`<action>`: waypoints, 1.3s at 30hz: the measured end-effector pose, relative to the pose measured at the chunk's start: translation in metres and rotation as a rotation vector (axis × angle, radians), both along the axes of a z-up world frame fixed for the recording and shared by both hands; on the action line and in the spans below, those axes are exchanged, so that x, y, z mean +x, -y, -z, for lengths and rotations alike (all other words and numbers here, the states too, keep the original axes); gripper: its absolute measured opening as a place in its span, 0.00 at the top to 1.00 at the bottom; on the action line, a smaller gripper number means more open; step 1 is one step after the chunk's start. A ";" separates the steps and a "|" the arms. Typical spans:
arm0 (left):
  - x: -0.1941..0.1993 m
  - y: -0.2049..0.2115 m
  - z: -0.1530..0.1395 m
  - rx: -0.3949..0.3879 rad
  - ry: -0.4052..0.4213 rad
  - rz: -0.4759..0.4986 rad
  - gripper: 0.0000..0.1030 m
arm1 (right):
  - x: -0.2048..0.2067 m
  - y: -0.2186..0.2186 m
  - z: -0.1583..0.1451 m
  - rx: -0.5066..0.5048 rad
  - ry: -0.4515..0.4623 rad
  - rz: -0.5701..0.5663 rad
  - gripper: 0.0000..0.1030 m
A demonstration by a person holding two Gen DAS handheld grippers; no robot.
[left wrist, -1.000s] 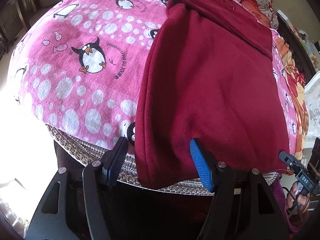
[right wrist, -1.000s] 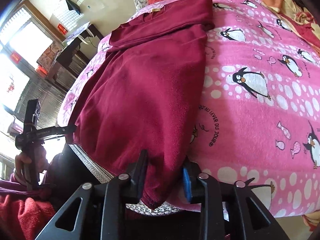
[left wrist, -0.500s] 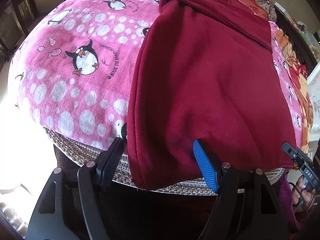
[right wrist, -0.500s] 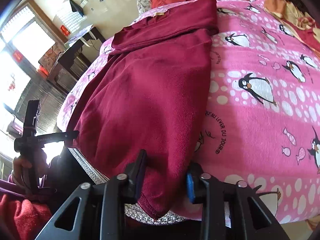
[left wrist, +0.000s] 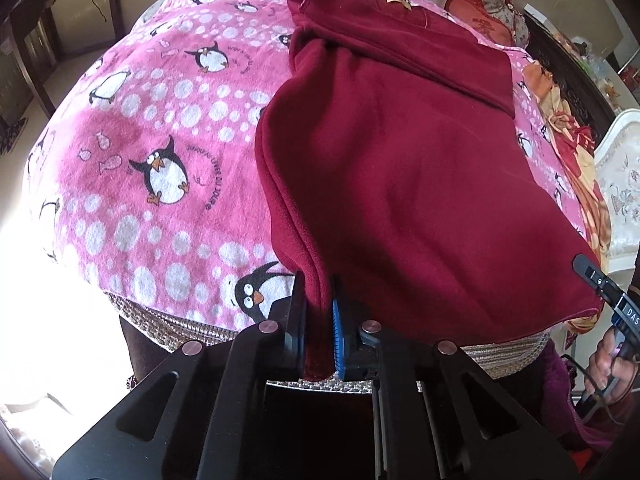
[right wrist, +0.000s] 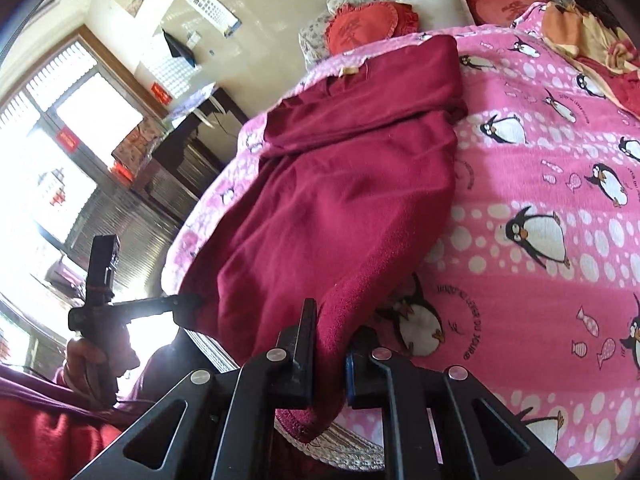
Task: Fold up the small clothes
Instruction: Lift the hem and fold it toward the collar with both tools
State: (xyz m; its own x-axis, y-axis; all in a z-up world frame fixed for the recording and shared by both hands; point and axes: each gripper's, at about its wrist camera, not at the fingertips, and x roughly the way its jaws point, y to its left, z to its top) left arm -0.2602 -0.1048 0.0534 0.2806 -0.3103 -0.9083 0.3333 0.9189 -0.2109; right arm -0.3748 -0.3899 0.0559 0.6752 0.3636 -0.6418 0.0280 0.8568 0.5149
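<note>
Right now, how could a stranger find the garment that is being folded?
Find the pink penguin blanket covering the bed. On it lies the dark red fleece garment, its near hem pinched by both grippers. It is plain, without pattern.

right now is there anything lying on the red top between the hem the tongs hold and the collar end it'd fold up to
Nothing visible does. Both the left tongs and right tongs are shut on the near hem of the red top, and its surface up to the collar is bare. The blanket beside it holds nothing either.
</note>
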 end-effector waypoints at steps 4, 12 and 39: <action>0.007 0.004 -0.011 -0.025 0.028 -0.005 0.92 | 0.004 0.001 -0.007 0.008 0.018 0.004 0.90; 0.019 0.005 -0.032 -0.059 0.082 -0.002 0.93 | 0.008 0.006 -0.028 0.013 0.085 0.023 0.91; 0.126 0.037 -0.085 -0.143 0.230 -0.046 0.93 | 0.087 0.063 -0.081 -0.077 0.172 0.170 0.91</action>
State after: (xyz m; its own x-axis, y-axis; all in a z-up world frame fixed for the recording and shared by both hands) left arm -0.1339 -0.1417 0.1388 0.4913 -0.4132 -0.7667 0.3459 0.9005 -0.2637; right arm -0.2881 -0.4530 0.1373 0.8242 0.1893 -0.5337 0.0932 0.8843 0.4575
